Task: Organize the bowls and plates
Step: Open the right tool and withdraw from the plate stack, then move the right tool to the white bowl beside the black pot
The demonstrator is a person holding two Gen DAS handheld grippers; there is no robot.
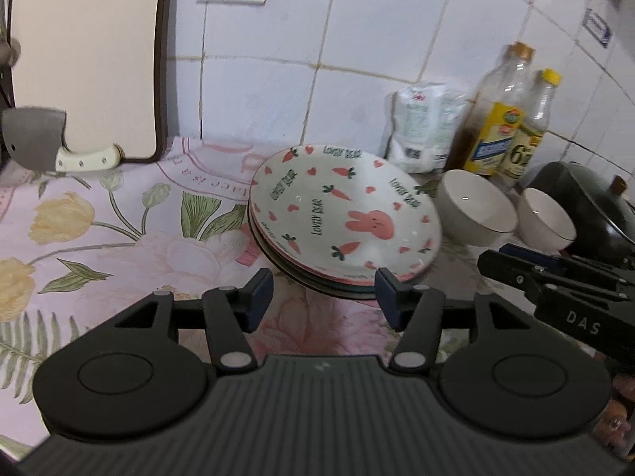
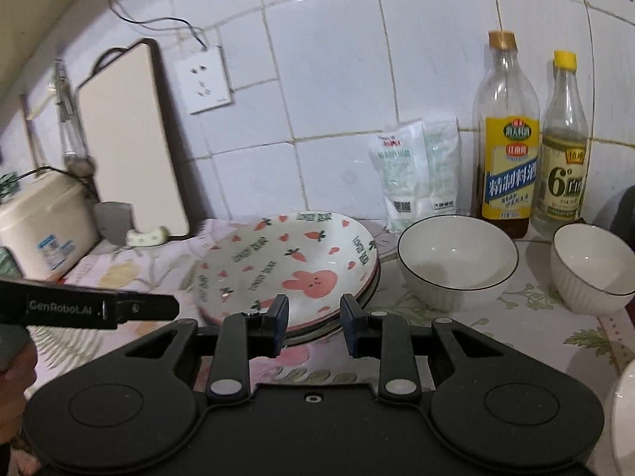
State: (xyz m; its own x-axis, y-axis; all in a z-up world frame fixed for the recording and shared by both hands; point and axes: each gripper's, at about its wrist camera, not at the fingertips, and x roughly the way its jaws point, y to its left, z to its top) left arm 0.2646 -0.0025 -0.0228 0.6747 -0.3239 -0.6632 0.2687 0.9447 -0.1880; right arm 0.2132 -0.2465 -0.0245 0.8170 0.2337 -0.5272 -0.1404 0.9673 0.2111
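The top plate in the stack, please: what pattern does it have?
Pink rabbit, carrots and hearts on white; right wrist view.

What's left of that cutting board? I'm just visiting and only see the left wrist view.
Observer: A cream appliance stands there, beside the cutting board.
Operator: Are the other tool's jaws open?
Observer: Yes, the right gripper is open and empty, at the near rim of the plate stack.
Operator: Anything higher on the wall?
Observer: A thin dark wire loops up from the wall socket.
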